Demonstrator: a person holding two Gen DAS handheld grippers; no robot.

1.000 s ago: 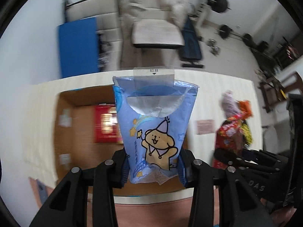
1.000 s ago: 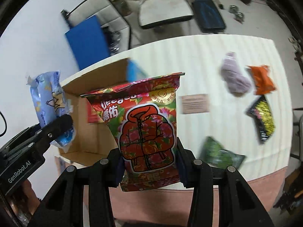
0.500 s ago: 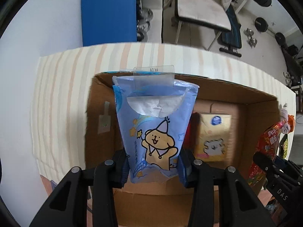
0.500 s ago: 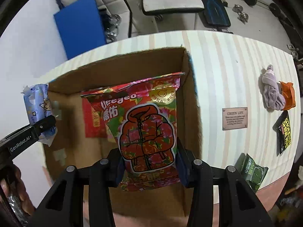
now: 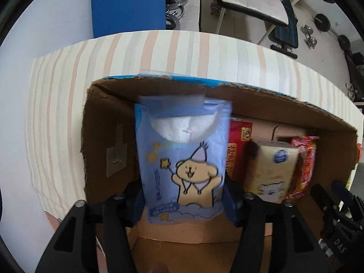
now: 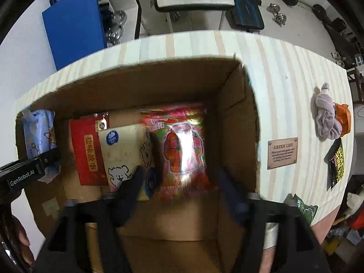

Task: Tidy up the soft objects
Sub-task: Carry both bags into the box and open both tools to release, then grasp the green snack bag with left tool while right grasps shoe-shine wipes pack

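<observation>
Your left gripper (image 5: 184, 195) clamps blue tissue pack (image 5: 182, 159), held upright inside cardboard box (image 5: 109, 122) at its left end. Your right gripper (image 6: 182, 182) spread wide, fingers apart either side of red snack bag (image 6: 182, 145) lying in box's right end; contact unclear through blur. Between them: cream tissue pack (image 6: 122, 150) over red packet (image 6: 87, 150). Striped bench (image 6: 284, 72) carries plaque (image 6: 282, 151), grey cloth (image 6: 326, 118), more packets.

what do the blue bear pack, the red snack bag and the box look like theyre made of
blue bear pack: thin soft plastic film, likely tissues, white sheet showing at its opening. red snack bag: glossy plastic or foil laminate, bright glare streak. box: plain brown cardboard, matte, rough torn top edge.
</observation>
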